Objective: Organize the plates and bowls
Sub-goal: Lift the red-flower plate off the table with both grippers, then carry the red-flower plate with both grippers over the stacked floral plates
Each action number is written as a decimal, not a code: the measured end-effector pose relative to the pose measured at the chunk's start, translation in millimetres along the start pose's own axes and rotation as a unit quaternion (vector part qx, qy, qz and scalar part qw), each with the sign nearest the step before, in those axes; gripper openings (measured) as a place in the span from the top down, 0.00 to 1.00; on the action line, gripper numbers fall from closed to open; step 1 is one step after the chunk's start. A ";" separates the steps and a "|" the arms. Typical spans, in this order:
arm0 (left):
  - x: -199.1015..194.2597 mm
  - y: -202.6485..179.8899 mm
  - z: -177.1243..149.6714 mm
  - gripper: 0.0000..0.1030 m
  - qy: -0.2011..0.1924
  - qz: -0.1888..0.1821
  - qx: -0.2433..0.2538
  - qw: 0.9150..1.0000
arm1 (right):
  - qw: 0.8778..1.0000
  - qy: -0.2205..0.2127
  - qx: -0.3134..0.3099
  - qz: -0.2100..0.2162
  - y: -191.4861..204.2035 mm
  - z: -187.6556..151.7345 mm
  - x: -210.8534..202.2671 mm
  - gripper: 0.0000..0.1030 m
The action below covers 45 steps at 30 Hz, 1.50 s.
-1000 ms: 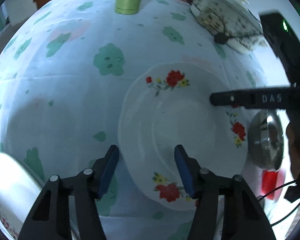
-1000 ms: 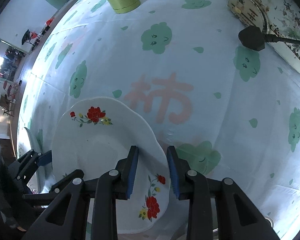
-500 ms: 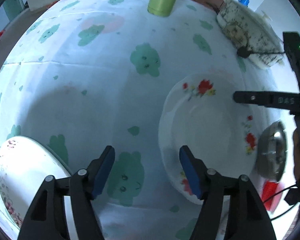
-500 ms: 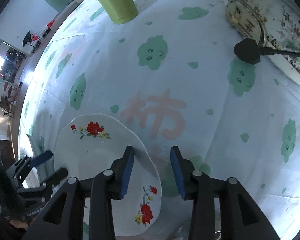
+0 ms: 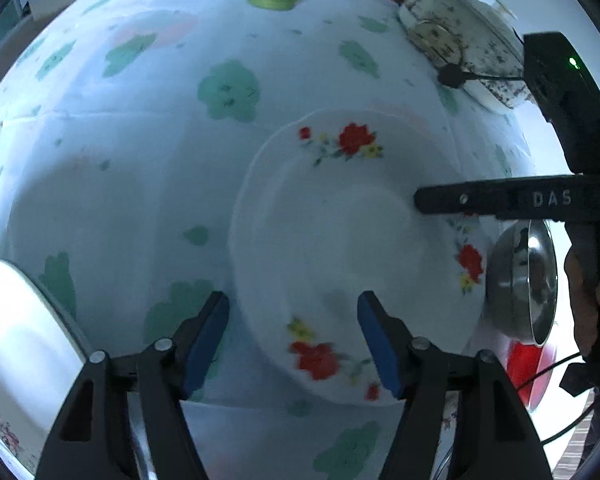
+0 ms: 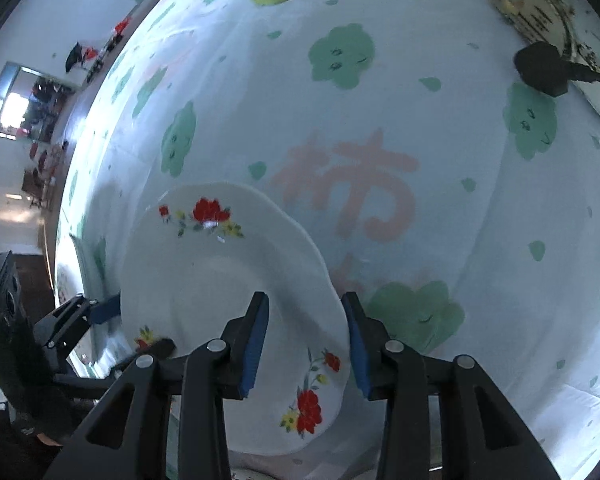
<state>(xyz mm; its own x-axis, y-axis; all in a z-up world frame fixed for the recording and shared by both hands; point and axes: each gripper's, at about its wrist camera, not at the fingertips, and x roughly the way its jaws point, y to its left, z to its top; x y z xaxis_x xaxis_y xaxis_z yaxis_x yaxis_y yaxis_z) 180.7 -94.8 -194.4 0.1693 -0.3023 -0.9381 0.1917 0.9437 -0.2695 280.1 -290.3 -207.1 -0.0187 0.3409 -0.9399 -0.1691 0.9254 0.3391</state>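
A table draped in a pale cloth printed with green clouds is seen, a bright room beyond. One floral plate lies flat on it, round, with no long axis. Its rim is straddled, ungripped, by the left gripper, whose jaws have just been closing, and the right gripper

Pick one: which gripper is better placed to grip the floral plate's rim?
Right, probably. The right gripper closely straddles the rim of the floral plate, jaws just opened. The left gripper straddles it too, jaws just closing, with a wider gap.
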 end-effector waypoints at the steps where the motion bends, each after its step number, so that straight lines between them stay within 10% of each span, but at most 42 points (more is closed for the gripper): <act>1: 1.3 -1.9 0.8 0.50 0.003 0.004 0.001 1.000 | 1.000 0.004 -0.002 0.001 1.1 -1.2 0.7 0.61; 7: -1.1 23.2 22.6 0.78 -0.015 0.017 -0.024 0.999 | 0.999 0.013 0.042 0.016 -4.8 -6.7 3.4 0.61; 45: -82.8 54.4 9.1 0.69 -0.094 0.088 0.039 0.991 | 0.996 -0.049 0.064 0.043 84.2 -52.1 -23.5 0.64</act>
<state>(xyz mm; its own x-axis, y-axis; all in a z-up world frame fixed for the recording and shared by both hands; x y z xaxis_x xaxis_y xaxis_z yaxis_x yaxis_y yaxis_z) 185.9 -19.7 -129.4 0.3820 -0.1611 -0.9100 0.2170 0.9728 -0.0811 215.0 -229.0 -158.6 0.0705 0.4283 -0.9009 -0.0442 0.9036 0.4261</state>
